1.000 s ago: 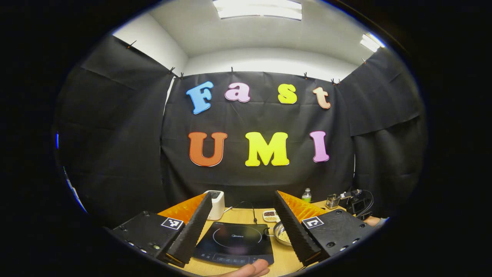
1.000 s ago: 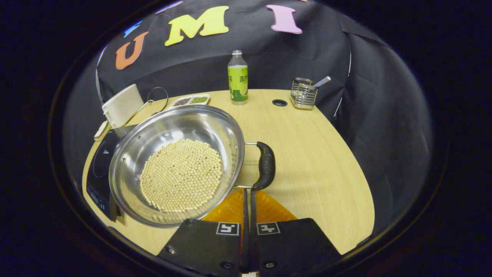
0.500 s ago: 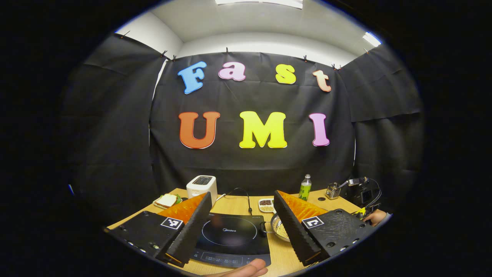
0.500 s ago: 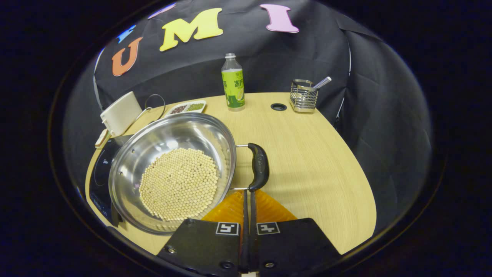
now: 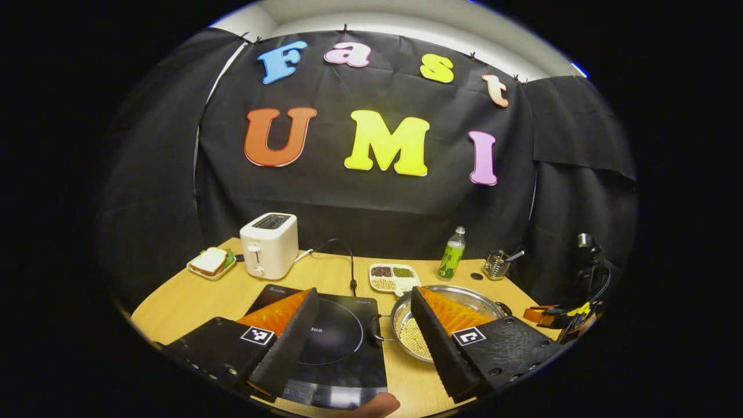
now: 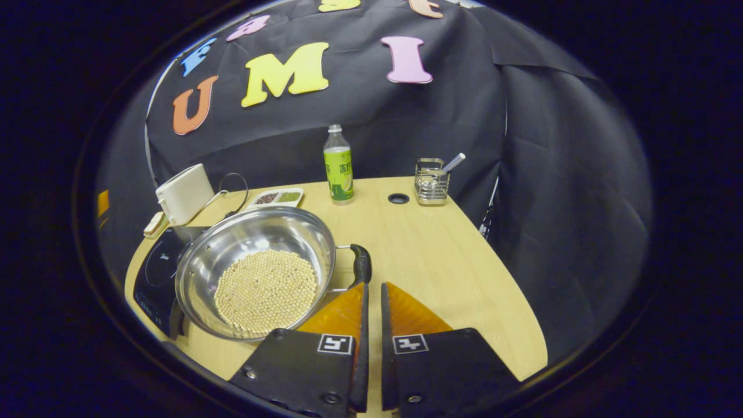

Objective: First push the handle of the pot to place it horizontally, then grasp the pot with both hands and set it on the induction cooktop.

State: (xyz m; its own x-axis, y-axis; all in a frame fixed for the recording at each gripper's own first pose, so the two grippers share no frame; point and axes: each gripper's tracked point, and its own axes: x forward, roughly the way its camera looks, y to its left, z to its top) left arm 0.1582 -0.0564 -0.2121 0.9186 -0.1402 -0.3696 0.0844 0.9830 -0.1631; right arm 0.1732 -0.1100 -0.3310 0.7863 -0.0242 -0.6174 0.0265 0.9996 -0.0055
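**Steel pot of beans beside the cooktop, both grippers held short of it**

A round steel pot [image 6: 255,273], holding a layer of pale beans [image 6: 266,290], sits on a light wooden desk [image 6: 441,261]. Its left edge is just beside a black induction cooktop [image 5: 336,342], and seems to overlap that edge slightly. The pot's right handle [image 6: 361,264], a dark grip on a wire loop, lies level and points toward the right gripper [image 6: 371,287].

The right gripper's jaws stand a narrow gap apart, with their tips just short of the handle and touching nothing. The left gripper [image 5: 363,299] hovers above the near edge of the cooktop, its jaws wide apart and empty; the pot's left handle [image 5: 377,328] shows between them.

Farther back on the desk stand a white toaster [image 5: 268,244], a plate with a sandwich [image 5: 211,262], a divided dish of grains [image 5: 393,276], a green-labelled bottle [image 6: 339,168] and a wire holder [image 6: 430,183] (something slim leans out of it).
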